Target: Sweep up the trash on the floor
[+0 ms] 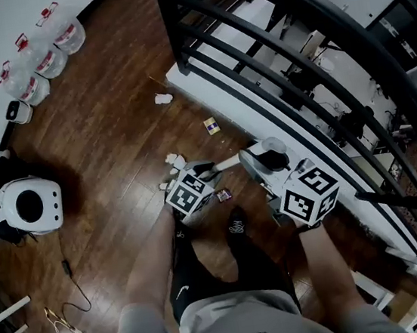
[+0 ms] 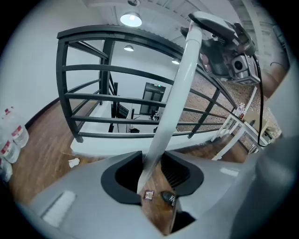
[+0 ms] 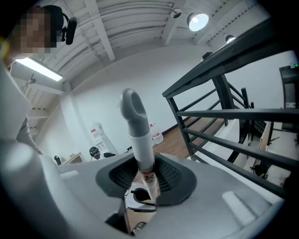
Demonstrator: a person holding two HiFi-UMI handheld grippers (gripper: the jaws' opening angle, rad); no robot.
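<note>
Nearest the head camera I had the person's grey shirt (image 1: 245,325), with both forearms reaching away from it and a black shoe (image 1: 236,223) planted just beyond.

The left gripper (image 2: 158,184) stood with its jaws apart around a white pole (image 2: 175,98). The pole lay against one pad, and bare floor showed between it and the other pad. The right gripper (image 3: 145,172) was clamped on the same pole, just below its grey cap (image 3: 132,109).

The trash was scattered ahead of the feet. A small wrapper (image 1: 224,195) lay just beside the shoe and a few white scraps (image 1: 174,161) just beyond the left gripper. A yellow packet (image 1: 211,126) sat farther off, close against the white ledge (image 1: 206,90). A piece of crumpled paper (image 1: 163,98) was farthest, near the ledge's far corner.

On the right I had little room. The ledge ran diagonally from far to near, the black railing (image 1: 172,29) stood on it, and the right gripper hung right at its edge.

To the left the wood floor (image 1: 106,137) was broad. Water jugs (image 1: 48,57) stood along the far-left wall and a white round unit (image 1: 34,205) sat at the left edge. Near left, a thin cable (image 1: 73,282) trailed across the boards.
</note>
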